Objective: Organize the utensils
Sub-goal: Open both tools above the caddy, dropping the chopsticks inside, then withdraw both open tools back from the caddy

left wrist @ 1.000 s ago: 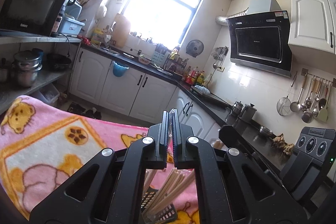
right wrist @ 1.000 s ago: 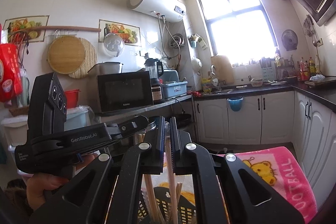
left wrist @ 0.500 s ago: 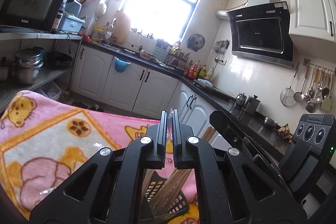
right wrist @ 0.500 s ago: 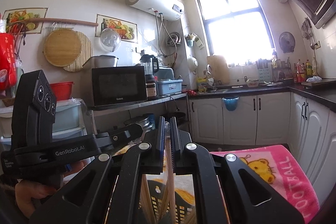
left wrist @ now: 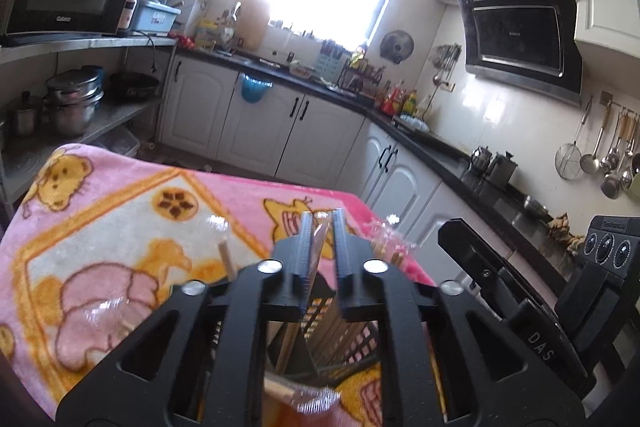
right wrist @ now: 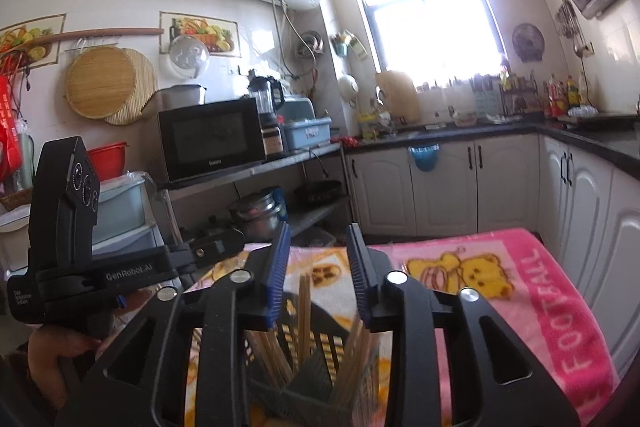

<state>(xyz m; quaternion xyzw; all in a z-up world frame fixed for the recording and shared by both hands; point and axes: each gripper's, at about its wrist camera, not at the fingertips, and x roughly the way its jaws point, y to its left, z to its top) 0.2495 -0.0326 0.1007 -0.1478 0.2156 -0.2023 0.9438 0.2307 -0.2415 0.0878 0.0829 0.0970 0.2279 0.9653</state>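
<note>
The right gripper [right wrist: 316, 263] has its jaws opening, gripping nothing, chopsticks [right wrist: 305, 301] standing loose between them. The left gripper [left wrist: 322, 241] has its jaws opening too, a clear wrapper [left wrist: 320, 247] between them. Below both, at bottom centre, sits the black slotted holder [right wrist: 316, 343] on the pink blanket [left wrist: 120, 227] covering the surface.
</note>
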